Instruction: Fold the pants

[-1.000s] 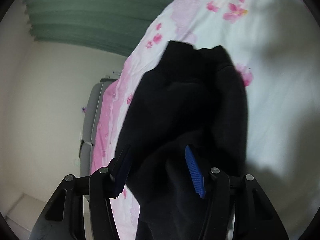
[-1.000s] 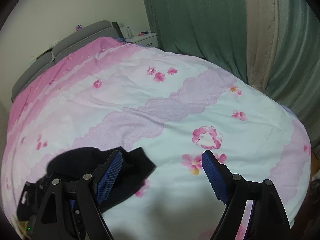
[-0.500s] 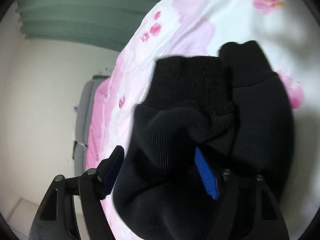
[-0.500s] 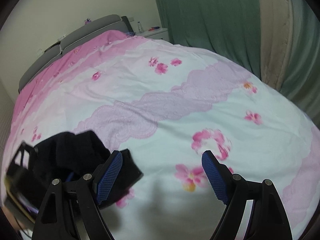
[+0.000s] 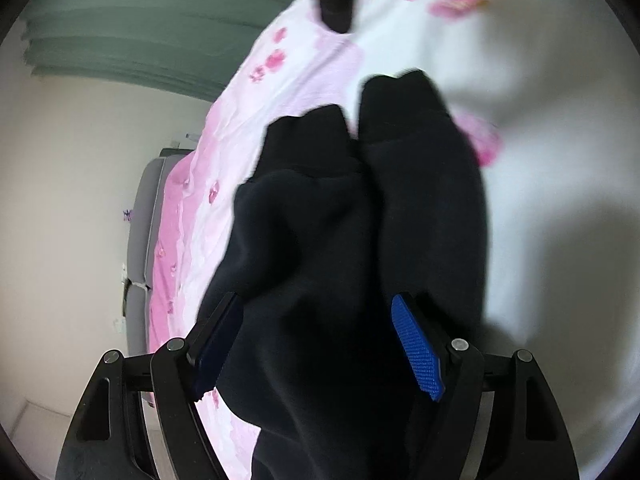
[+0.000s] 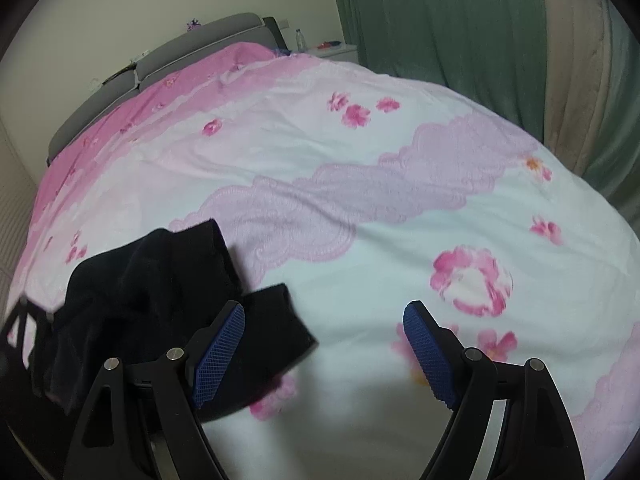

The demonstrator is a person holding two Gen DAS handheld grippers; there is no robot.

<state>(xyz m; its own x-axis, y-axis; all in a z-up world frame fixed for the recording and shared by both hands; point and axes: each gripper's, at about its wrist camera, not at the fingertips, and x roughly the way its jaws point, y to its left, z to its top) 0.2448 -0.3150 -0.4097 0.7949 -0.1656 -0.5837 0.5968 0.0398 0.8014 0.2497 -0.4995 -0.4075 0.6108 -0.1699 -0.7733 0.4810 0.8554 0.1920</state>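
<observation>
Only the left view shows both pants (image 5: 360, 208) cuffs side by side.

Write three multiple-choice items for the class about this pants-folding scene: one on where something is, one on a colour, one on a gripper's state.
1. Where do the pants lie?
A. on the flowered bedspread
B. on the floor
C. on the nightstand

2. What colour are the pants?
A. green
B. black
C. pink

3. How does the right gripper stand?
A. shut on the pants
B. shut on the curtain
C. fingers apart, nothing between them

Answers:
1 A: black cloth rests on the bedspread in both views.
2 B: the fabric is black throughout.
3 C: only bedspread shows between its blue pads.
</observation>
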